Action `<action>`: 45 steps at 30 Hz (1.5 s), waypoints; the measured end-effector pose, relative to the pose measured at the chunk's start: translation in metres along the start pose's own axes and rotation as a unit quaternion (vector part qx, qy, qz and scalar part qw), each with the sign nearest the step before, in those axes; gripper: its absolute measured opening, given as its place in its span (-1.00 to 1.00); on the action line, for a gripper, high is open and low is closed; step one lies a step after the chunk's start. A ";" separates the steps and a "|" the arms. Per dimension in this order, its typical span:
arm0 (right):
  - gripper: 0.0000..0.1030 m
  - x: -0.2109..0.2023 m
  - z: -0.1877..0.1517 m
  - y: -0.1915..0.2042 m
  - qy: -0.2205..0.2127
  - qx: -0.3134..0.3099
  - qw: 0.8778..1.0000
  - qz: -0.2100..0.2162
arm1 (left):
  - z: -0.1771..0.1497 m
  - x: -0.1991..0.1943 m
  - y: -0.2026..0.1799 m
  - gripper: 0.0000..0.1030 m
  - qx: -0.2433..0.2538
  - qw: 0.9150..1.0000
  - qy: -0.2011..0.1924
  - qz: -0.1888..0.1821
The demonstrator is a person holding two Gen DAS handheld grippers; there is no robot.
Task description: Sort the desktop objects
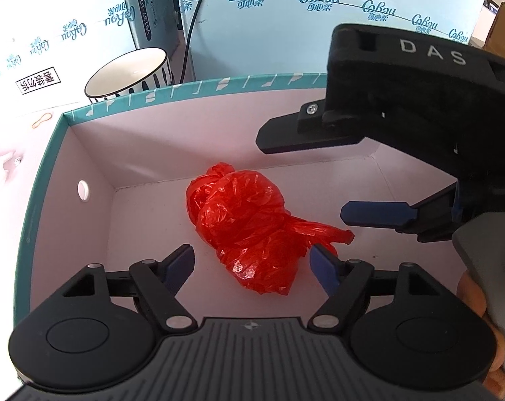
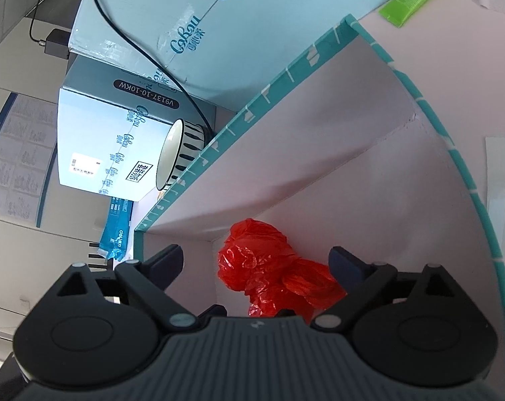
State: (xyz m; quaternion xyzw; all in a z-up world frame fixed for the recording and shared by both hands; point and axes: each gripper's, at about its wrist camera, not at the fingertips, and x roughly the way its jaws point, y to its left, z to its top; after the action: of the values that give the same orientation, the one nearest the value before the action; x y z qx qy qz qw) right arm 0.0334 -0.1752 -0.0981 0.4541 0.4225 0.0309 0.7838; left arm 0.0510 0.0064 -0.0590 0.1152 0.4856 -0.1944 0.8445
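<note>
— Where's my left tool (image 1: pixel 249 264)?

— Spread wide over the box (image 1: pixel 85 153), gripping nothing. The red bag (image 1: pixel 249 230) lies on the box floor just ahead, between its pads, long axis running away to the left.

— And my right tool (image 1: pixel 302 177)?

— Beyond the bag, wide apart too, empty. I judge the left nearer.

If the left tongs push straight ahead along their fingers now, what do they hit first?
Most likely the red plastic bag lying on the box floor: it sits between and just ahead of the open left tongs. Depth is uncertain.
</note>
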 end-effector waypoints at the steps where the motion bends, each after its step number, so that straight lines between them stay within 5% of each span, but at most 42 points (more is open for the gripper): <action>1: 0.86 0.000 0.000 0.001 -0.001 -0.003 1.000 -0.001 | 0.000 0.000 0.000 0.41 -0.001 1.000 0.000 0.000; 20: 0.86 -0.006 -0.004 0.003 -0.025 -0.018 1.000 -0.006 | -0.008 -0.008 0.000 0.41 0.005 0.999 -0.046 -0.006; 45: 0.91 -0.013 0.000 0.009 -0.050 -0.059 0.997 -0.019 | -0.001 -0.003 -0.003 0.41 0.002 0.998 -0.057 0.009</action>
State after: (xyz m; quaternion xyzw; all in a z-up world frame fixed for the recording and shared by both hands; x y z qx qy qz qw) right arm 0.0284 -0.1759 -0.0831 0.4002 0.3888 0.0183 0.8297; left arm 0.0479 0.0043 -0.0569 0.1101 0.4353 -0.1944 0.8721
